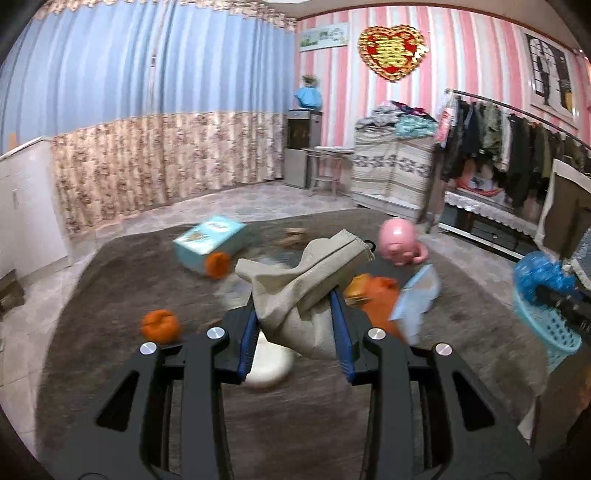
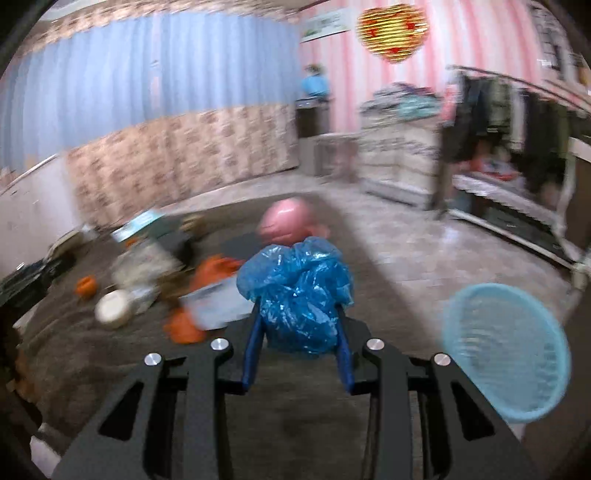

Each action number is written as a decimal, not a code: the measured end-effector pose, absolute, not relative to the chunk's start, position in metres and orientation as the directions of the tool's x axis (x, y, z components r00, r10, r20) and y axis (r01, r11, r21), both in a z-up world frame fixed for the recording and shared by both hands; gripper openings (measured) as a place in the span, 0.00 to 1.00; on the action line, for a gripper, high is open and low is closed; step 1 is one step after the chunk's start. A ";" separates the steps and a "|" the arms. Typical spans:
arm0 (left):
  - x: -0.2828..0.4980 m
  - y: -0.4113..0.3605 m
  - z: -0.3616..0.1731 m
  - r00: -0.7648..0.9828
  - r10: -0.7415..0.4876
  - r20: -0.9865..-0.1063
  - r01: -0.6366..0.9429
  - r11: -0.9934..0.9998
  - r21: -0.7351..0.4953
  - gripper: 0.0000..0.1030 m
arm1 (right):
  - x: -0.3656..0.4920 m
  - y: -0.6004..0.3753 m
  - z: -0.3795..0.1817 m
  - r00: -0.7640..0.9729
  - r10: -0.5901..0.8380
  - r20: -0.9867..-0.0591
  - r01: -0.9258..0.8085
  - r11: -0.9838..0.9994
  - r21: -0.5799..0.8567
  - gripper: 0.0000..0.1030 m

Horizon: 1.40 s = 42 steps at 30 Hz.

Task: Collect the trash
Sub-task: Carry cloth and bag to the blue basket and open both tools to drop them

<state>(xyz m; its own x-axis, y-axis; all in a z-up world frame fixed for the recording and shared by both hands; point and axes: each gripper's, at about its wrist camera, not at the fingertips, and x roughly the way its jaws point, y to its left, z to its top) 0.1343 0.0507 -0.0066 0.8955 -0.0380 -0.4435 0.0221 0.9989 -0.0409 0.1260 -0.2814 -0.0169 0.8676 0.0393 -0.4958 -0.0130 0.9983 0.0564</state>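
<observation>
Basket (image 2: 506, 354) waits low on your right: swing your right gripper (image 2: 299, 332), pinching the blue plastic bag (image 2: 295, 291), squarely above it. Your left gripper (image 1: 299, 325) clamps what looks like a beige cloth pouch (image 1: 306, 288).

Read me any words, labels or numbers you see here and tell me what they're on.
Nothing is sharp enough to quote.
Heart-shaped wall ornament: a gold character on red, too blurred to read.
Teal box on the rug: print on top, blurred.
Long picture high on the wall: possible lettering, too small.
Beige cloth bag and blue plastic bag: no text visible.
</observation>
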 end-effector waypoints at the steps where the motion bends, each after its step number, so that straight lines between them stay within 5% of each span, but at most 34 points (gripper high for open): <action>1: 0.138 0.035 -0.006 0.893 -0.062 -0.446 0.047 0.998 -0.044 0.33 | 0.125 -0.301 -0.015 0.871 0.008 -0.492 0.028 0.998 0.064 0.34; 11: 0.153 -0.085 -0.004 0.868 -0.244 -0.433 0.258 0.966 -0.027 0.34 | 0.116 -0.438 -0.023 0.813 -0.282 -0.509 0.320 0.947 -0.014 0.34; 36: 0.201 -0.330 -0.057 0.702 -0.509 -0.498 0.587 0.810 0.001 0.40 | 0.120 -0.551 -0.071 0.722 -0.403 -0.563 0.548 0.829 0.110 0.34; 39: 0.205 -0.350 -0.060 0.686 -0.527 -0.502 0.612 0.791 0.007 0.48 | 0.115 -0.551 -0.069 0.713 -0.421 -0.561 0.568 0.815 0.111 0.34; 42: 0.209 -0.362 -0.061 0.690 -0.525 -0.498 0.616 0.788 0.022 0.72 | 0.115 -0.554 -0.070 0.711 -0.418 -0.565 0.570 0.813 0.116 0.34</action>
